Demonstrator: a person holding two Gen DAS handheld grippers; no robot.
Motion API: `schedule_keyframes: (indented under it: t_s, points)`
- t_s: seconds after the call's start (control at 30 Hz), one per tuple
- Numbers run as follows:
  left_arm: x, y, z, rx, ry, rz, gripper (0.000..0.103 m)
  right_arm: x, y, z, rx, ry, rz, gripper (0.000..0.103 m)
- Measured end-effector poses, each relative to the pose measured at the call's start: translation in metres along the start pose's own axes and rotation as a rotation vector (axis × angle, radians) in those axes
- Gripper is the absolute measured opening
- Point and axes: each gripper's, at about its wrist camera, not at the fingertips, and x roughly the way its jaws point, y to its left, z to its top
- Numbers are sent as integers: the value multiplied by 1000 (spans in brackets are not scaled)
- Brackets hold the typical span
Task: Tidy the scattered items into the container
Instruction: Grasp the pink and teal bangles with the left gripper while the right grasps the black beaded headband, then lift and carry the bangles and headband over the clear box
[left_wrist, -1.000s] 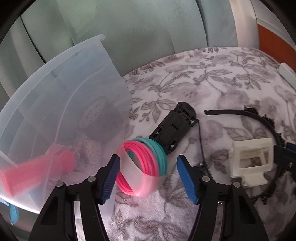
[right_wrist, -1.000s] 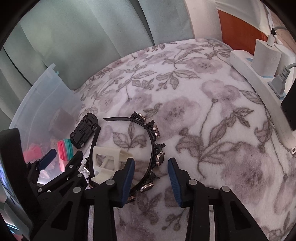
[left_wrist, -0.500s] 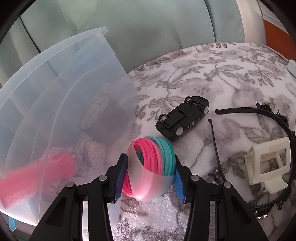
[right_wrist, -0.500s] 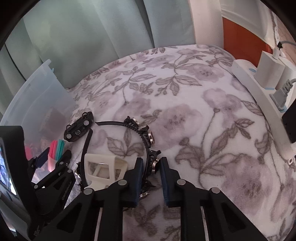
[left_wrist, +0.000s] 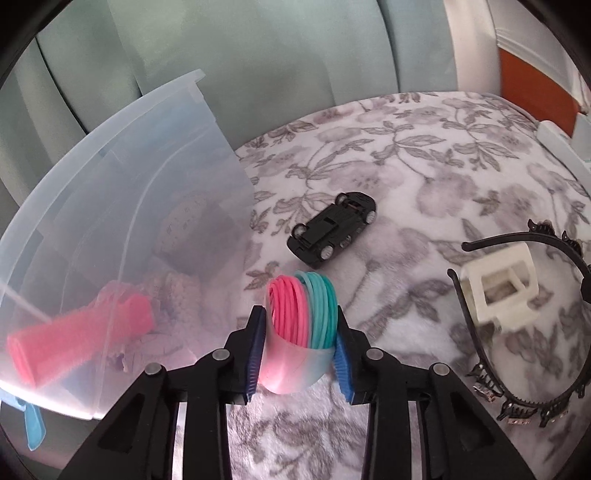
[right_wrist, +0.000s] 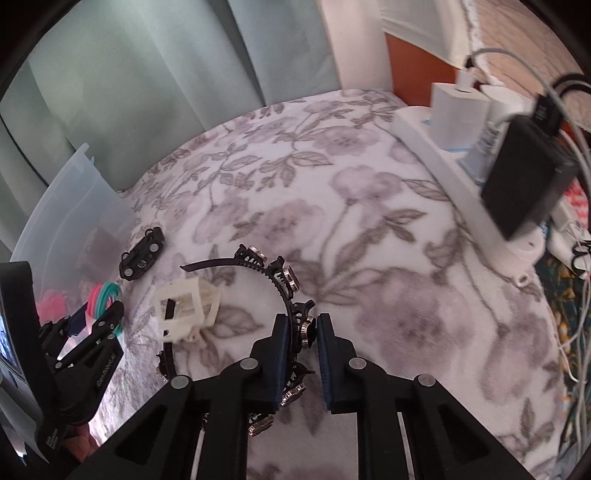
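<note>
1. The left gripper (left_wrist: 300, 347) has just been closing; its pads are pressed on the clear tub of pink and teal bands (left_wrist: 300, 332) at lower centre, beside the container (left_wrist: 122, 206). It is judged light, thin-walled and easily squashed.
2. The right gripper (right_wrist: 301, 334) is shut on the studded black headband (right_wrist: 284, 284), judged springy and best held mid-arc.

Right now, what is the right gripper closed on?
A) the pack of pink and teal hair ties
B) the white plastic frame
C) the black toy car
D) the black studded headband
D: the right gripper has its blue pads pinched on the black studded headband.
</note>
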Motion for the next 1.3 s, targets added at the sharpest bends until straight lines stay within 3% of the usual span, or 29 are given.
schedule_keyframes:
  t_s: [0.23,0.87,1.3]
  points:
    - [-8,1,-5,-43,27,-86,35,-6,-20,-16,38,45,-29,17]
    - [9,12,-4,-85,57,-76,31,-1,-16,-13,24,30,-45,17]
    - [-42,20,-1,-105,-4,-167,30,-55,-3,-9,9,-88,-31,17]
